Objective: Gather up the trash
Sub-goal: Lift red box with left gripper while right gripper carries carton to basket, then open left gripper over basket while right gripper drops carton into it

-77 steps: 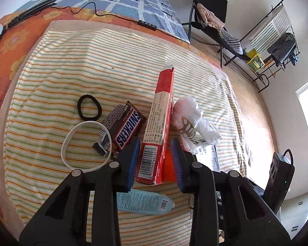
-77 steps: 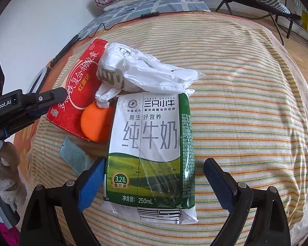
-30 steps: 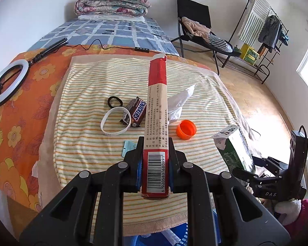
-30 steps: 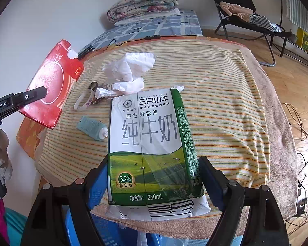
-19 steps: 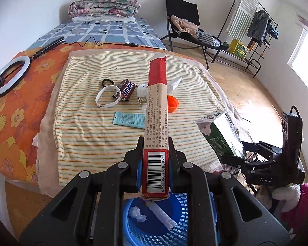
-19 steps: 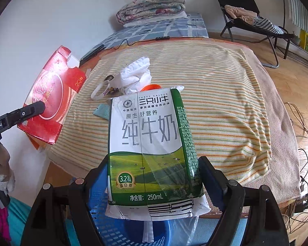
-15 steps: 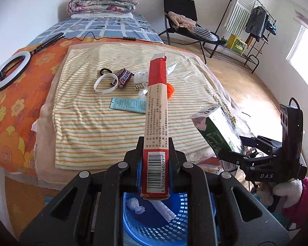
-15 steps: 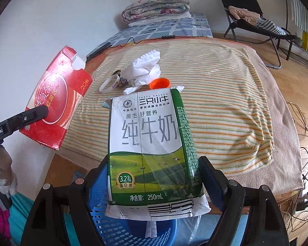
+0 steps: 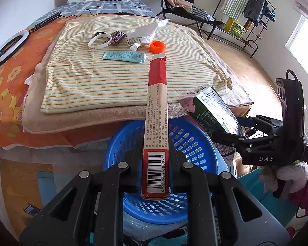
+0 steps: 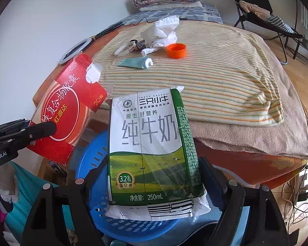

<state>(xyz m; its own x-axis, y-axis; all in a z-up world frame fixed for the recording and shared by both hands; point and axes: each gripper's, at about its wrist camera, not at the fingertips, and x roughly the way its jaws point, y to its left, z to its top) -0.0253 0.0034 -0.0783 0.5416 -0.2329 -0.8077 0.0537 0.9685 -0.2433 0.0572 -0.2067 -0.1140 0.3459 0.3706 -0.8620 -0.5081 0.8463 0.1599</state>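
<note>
Both jaws clamped, left gripper (image 9: pixel 155 176) on red box (image 9: pixel 156 123), right gripper (image 10: pixel 154 186) on milk carton (image 10: pixel 152 149), over blue basket (image 9: pixel 192 141): long box risks catching rim, tipping onto floor.

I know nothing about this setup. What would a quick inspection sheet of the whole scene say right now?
Surface: striped towel over a beige blanket, on an orange floral cover.
Job's things: red box and milk carton, both held above the blue basket.
Clutter: crumpled tissue, orange cap, teal tube, white wristband, Snickers wrapper, black hair tie partly hidden.
Grippers: left hand-held gripper shut on the red box; right hand-held gripper shut on the milk carton.
Cables: black cord across the far bed; wires on the floor at right.
Surroundings: ring light, folded quilt, black chair, clothes rack, window.
</note>
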